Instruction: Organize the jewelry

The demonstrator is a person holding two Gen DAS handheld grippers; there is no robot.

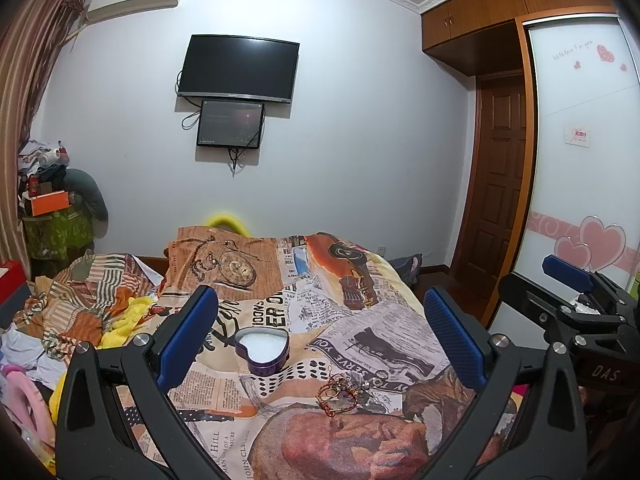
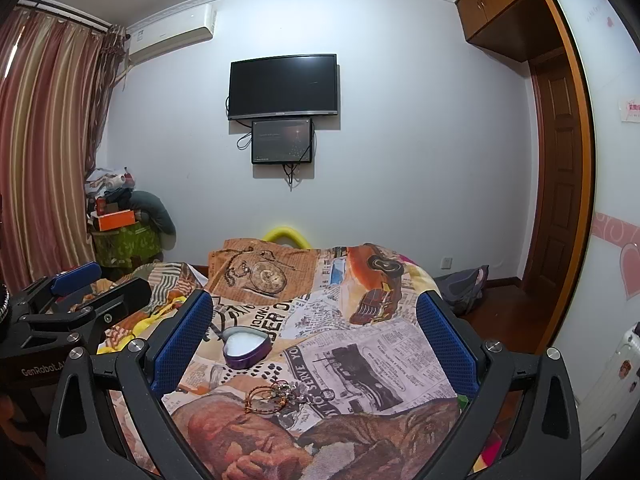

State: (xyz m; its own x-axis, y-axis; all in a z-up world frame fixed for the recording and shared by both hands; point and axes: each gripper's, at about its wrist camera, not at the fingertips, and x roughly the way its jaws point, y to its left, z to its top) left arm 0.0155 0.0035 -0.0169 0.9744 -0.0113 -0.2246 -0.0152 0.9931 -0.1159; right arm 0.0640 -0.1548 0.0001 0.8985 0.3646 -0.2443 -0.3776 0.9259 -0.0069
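Jewelry (image 1: pixel 343 390) ahead of hand-held gripper (image 1: pixel 324 336) (jaws apart)

A: What covers the bed (image 1: pixel 360 320)?
B: A newspaper-print quilt (image 2: pixel 380 352).
A: And on it?
B: A purple heart-shaped tin (image 1: pixel 263 349), open, white inside. At five o'clock from it, near but apart, a tangled heap of jewelry (image 1: pixel 340 390).

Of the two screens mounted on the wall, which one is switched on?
The smaller screen, hanging just under the large TV. It shows a faint reddish picture with text, while the large TV above is plain black.
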